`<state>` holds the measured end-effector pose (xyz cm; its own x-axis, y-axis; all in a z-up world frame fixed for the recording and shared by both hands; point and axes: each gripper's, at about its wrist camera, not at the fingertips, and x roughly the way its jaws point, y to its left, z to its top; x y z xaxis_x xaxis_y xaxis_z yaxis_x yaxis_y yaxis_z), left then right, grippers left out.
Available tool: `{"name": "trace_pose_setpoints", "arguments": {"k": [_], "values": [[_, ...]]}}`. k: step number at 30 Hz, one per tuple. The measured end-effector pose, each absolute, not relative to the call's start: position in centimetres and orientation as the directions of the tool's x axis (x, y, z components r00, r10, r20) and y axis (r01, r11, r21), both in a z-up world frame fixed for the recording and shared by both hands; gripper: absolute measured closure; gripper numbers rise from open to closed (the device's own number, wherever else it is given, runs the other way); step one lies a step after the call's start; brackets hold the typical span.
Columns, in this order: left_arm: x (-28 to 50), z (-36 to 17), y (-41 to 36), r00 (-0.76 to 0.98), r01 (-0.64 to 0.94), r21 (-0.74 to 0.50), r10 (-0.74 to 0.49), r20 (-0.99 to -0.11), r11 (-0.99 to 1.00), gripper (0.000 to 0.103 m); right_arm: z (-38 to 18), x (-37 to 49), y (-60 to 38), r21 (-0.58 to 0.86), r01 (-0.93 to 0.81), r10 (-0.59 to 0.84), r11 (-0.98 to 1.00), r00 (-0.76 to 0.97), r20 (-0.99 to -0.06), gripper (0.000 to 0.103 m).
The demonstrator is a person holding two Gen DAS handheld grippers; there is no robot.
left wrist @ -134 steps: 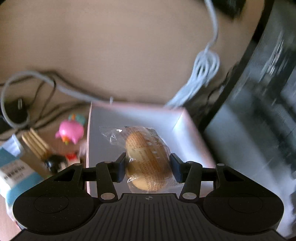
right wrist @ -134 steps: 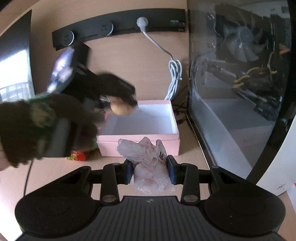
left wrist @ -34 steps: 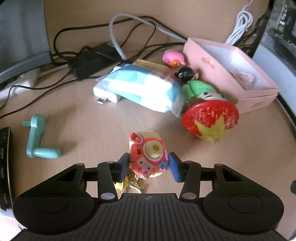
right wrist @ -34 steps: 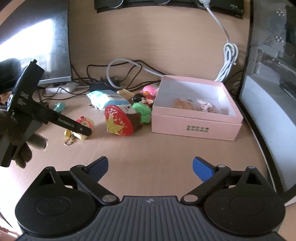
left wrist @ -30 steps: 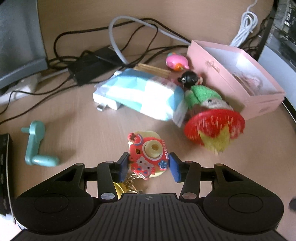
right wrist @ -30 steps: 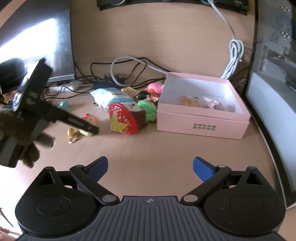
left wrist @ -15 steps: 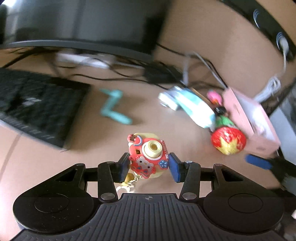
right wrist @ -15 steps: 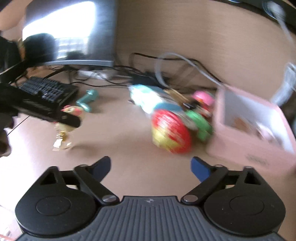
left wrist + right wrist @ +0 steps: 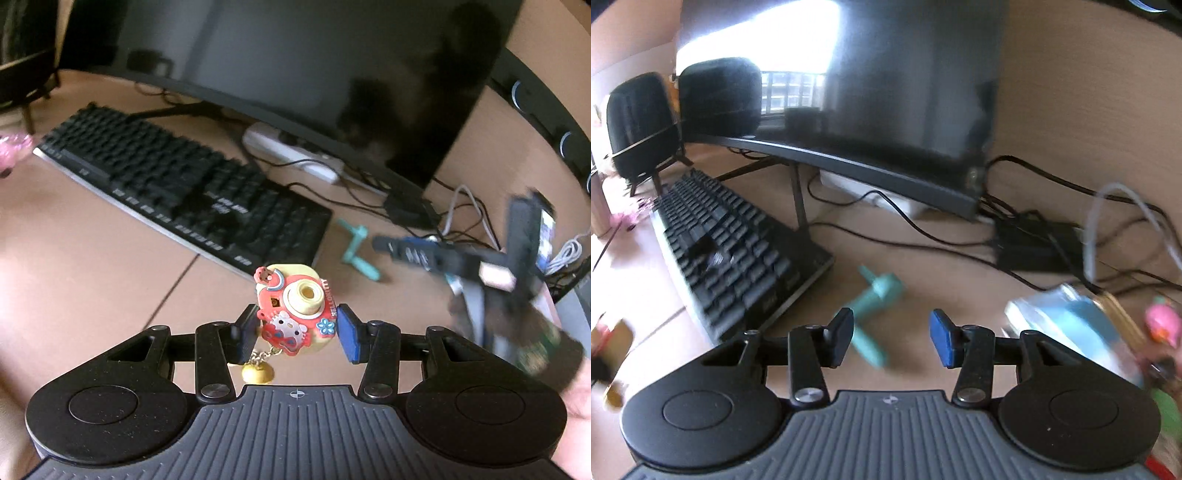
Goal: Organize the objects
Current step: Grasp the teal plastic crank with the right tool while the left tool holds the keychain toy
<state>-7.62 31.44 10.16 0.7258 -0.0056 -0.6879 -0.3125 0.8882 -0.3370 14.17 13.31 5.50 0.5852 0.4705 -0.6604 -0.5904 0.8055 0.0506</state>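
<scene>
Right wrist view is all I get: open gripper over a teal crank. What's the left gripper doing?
Observer: The left gripper is shut on a red camera keychain, held in the air.
Operator: Anything dangling from it?
Observer: Yes, a small gold bell hangs on a chain beneath it.
Operator: Where's that keychain relative to the keyboard?
Observer: In the left wrist view it sits just in front of the keyboard corner nearest the teal crank.
</scene>
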Motion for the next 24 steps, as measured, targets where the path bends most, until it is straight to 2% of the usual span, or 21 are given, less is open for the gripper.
{"name": "trace_pose_setpoints", "arguments": {"k": [4,7,9,11,16,24], "values": [[-8.6,9.7,32.8,0.718,-0.336,-0.347,0.001,-0.696,0.876,0.053,4.2,18.7,14.8,0.195,-0.477,0.465,0.857,0.552,-0.692,0.06],[-8.8,9.5,33.1,0.717,-0.334,-0.358,-0.012,-0.697,0.872,0.053,3.1,20.1,15.6,0.22,-0.451,0.452,0.865,0.511,-0.731,0.06],[-8.9,9.5,33.0,0.719,-0.317,-0.356,-0.022,-0.695,0.879,0.053,2.8,19.3,15.5,0.203,-0.481,0.455,0.853,0.496,-0.74,0.072],[-8.3,9.5,32.7,0.719,-0.294,-0.357,-0.041,-0.693,0.886,0.053,2.9,17.6,14.9,0.173,-0.516,0.456,0.839,0.493,-0.741,0.085],[-6.0,9.4,30.3,0.722,-0.208,-0.379,-0.12,-0.681,0.902,0.053,3.8,11.5,10.7,0.078,-0.596,0.443,0.799,0.496,-0.746,0.086],[-1.4,8.4,22.9,0.673,0.003,-0.44,-0.327,-0.664,0.898,0.053,4.4,2.9,-1.2,-0.236,-0.637,0.262,0.734,0.586,-0.767,0.086]]}}
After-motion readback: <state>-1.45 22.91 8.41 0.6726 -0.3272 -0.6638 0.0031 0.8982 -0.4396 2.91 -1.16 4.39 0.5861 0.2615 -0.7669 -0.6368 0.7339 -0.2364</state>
